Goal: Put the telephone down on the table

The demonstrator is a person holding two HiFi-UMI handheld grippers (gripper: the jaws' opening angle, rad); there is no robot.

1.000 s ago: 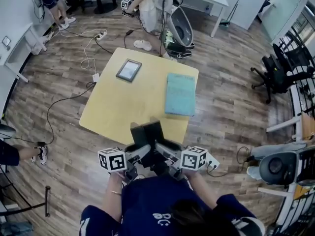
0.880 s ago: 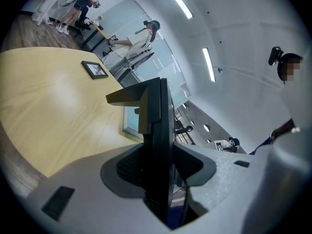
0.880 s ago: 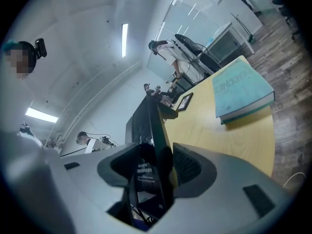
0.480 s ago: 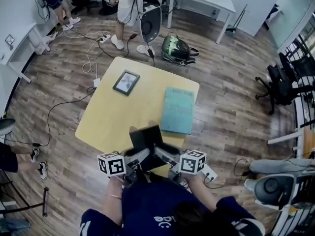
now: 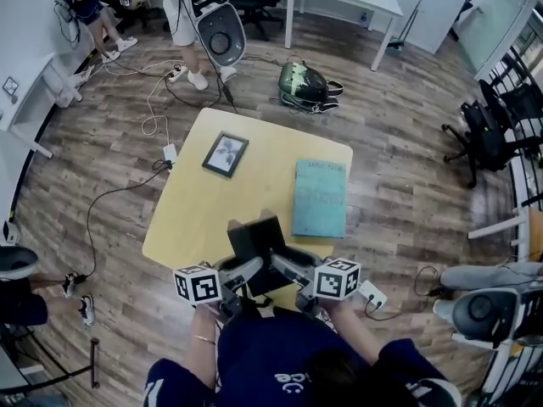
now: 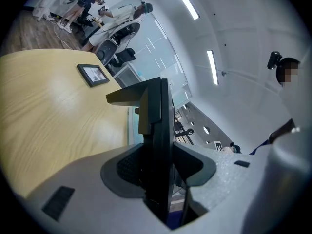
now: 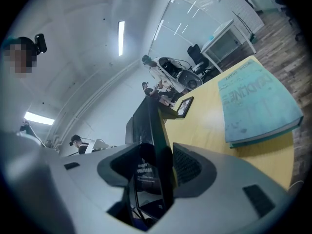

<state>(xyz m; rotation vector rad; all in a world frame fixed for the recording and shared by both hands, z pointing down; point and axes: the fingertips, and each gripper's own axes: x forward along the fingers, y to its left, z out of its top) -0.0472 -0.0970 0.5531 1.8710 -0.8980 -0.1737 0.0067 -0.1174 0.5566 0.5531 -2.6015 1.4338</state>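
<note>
Head view: the phone (image 5: 257, 242) is held up between the two tongs, over the near edge of the bench (image 5: 199, 219), right in front of the person.
Left tongs (image 6: 158, 165): shut tight on the phone. The phone stands up straight between the pads (image 6: 127, 168). Its thin side faces the camera, and it sticks out far past the tips.
Right tongs (image 7: 156, 167): shut tight on the phone too, from the right. One pad sits on each flat face.
Phone and bench: I cannot tell if the bottom of the phone touches the bench. The phone is not lying flat.
Phone shape: black, thin and flat like a slab. A thicker black block sticks out sideways near the top. Its face is smooth and shiny, with tiny white print.
Tongs look: grey, with a rough, grainy skin. The pads are dark and covered in tiny bumps. Each of the tongs has a white cube (image 5: 197, 284) with black square marks.
Bench look: yellow wood with soft lines in it, square, with round corners.
Book (image 5: 321, 197): blue-green and flat. It lies on the right part of the bench, near the phone and a bit farther away from the person.
Frame (image 5: 226, 154): small, with a dark rim and a pale picture. It lies flat on the far left part, well apart from the phone.
Floor (image 5: 399, 185): brown wood planks.
</note>
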